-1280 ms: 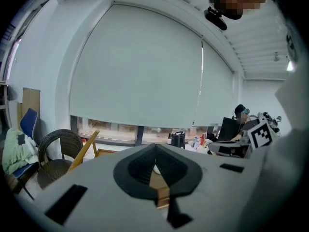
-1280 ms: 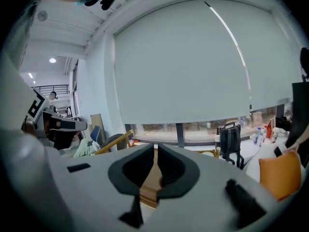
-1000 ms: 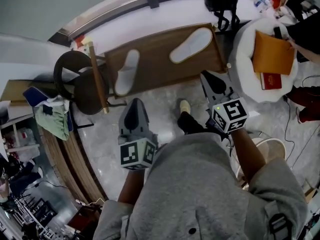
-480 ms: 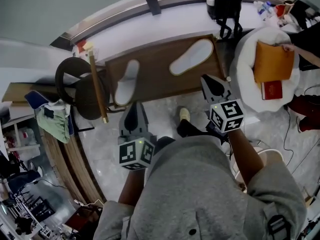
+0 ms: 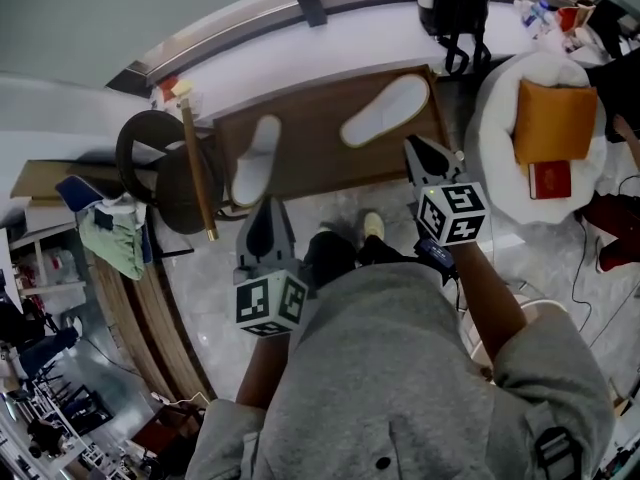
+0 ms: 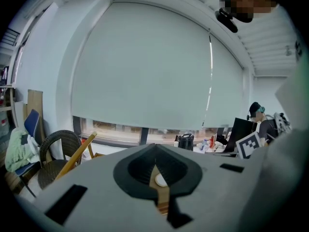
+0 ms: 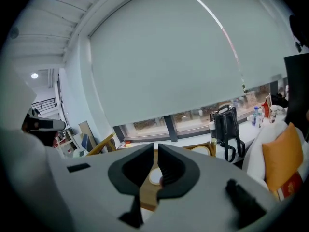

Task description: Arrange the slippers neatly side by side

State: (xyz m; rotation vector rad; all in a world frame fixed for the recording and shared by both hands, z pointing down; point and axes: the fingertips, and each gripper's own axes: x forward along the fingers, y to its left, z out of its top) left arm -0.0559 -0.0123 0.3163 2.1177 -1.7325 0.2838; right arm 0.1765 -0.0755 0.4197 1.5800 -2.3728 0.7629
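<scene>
Right gripper view, slipper (image 7: 155, 177) mostly hidden behind closed, empty right hand-held gripper (image 7: 155, 147)

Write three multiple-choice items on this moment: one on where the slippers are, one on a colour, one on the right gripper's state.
1. The two white slippers lie: A on the floor; B on the wooden table; C on the wicker chair.
2. The cushion on the white seat is: A orange; B blue; C green.
3. The right gripper is: A wide open; B shut on a slipper; C shut, holding nothing.
Key: 1 B: both rest on the brown tabletop. 2 A: it shows orange in the head view. 3 C: its jaws stand together in its own view, both slippers untouched on the table.
</scene>
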